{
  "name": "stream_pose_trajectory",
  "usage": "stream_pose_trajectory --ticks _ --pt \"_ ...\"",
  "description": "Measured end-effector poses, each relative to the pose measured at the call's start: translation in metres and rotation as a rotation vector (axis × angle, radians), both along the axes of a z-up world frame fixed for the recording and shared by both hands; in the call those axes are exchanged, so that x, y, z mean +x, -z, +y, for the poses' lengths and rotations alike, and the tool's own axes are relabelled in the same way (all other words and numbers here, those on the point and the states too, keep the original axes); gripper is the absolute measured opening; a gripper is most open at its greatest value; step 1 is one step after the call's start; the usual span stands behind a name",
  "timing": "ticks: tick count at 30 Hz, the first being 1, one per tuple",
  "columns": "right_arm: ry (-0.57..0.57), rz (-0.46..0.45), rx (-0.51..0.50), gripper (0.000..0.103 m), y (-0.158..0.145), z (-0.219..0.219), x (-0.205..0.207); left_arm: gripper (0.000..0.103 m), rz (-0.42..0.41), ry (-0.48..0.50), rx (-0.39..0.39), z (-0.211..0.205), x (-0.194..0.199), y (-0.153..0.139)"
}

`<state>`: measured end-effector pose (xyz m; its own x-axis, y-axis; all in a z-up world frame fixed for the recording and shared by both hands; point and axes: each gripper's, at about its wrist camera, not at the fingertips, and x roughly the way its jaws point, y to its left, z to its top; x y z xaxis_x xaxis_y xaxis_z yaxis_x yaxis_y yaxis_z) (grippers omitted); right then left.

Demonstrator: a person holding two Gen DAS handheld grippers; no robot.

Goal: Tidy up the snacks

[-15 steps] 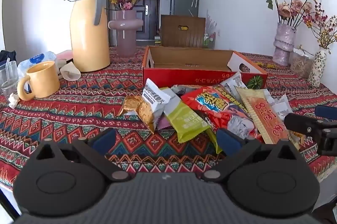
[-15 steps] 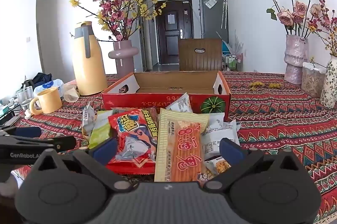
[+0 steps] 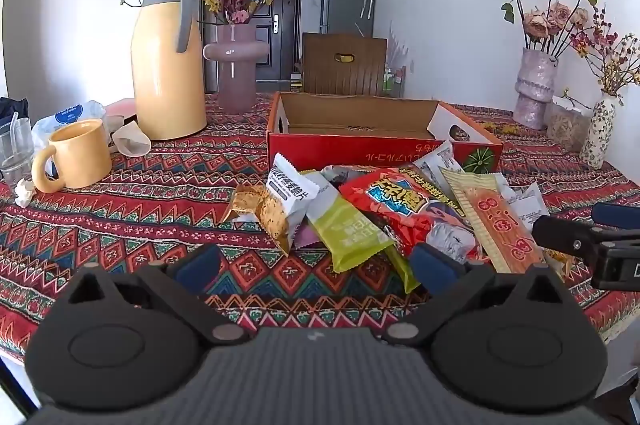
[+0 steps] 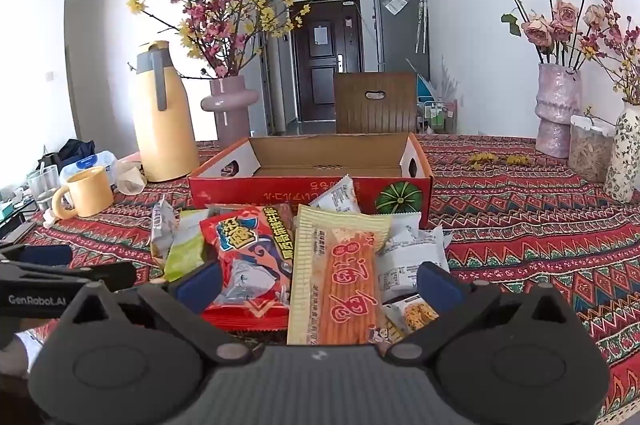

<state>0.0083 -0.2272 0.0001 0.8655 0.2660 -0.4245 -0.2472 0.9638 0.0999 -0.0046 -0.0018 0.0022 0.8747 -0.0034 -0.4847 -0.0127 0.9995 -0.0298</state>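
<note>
A pile of snack packets lies on the patterned tablecloth in front of an open red cardboard box (image 3: 376,155) (image 4: 280,191), whose inside looks bare. The pile holds a red bag (image 3: 404,203) (image 4: 248,249), a long cream-and-orange packet (image 3: 496,221) (image 4: 344,273), a green packet (image 3: 346,231) (image 4: 184,249) and a white cracker packet (image 3: 286,203). My left gripper (image 3: 316,269) is open, hovering just short of the pile's left side. My right gripper (image 4: 318,283) is open above the near end of the red bag and the orange packet, touching neither.
A yellow thermos jug (image 3: 166,65), a yellow mug (image 3: 78,155), glasses and a wet-wipe pack stand at the left. Vases of flowers (image 3: 536,89) (image 4: 558,109) and a jar (image 4: 588,149) line the right side. A wooden chair (image 4: 376,103) stands behind the box.
</note>
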Motion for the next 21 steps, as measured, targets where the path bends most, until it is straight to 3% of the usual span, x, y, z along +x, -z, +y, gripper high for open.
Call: stream_pose_trajectory --ticks 21 --pt "0.007 0.013 -0.003 0.103 0.0005 -0.0011 0.0022 0.103 -0.013 0.013 0.009 -0.0015 -0.0006 0.0002"
